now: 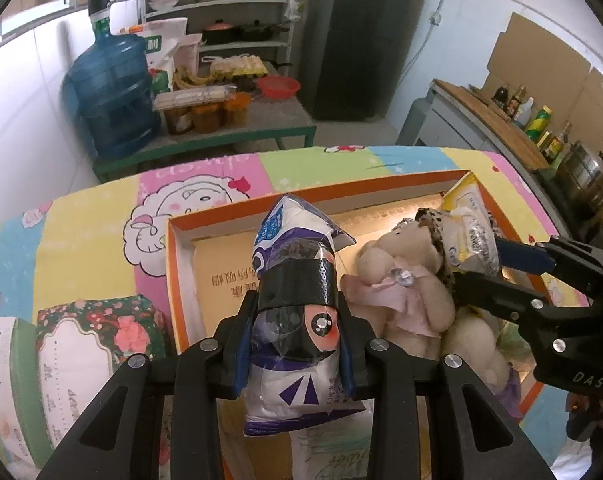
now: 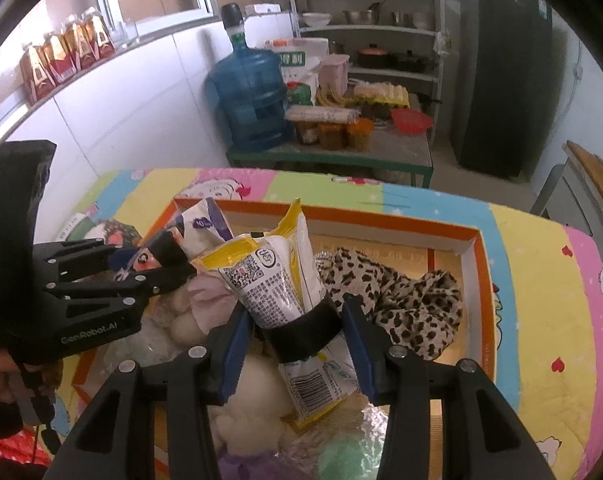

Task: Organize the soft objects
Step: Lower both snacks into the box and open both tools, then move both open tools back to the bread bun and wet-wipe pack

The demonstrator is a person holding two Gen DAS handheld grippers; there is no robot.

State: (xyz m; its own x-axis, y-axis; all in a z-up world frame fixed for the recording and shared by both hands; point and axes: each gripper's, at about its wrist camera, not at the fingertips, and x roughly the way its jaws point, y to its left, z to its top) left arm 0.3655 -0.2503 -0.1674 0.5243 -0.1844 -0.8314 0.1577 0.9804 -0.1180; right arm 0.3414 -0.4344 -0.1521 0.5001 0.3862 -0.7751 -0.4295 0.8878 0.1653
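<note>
A plain working kitchen or pantry room is showing here. A metal shelf rack (image 2: 365, 20) is standing against the far wall, carrying bowls, pots and pans. Just left of the rack, a blue water jug (image 2: 249, 96) is sitting on a low green-framed tabletop (image 2: 397, 148) among egg trays (image 2: 379, 94), bananas and jars. Right of the rack a dark refrigerator (image 2: 505, 76) is standing; sauce bottles (image 1: 529, 114) are lining a counter further right
</note>
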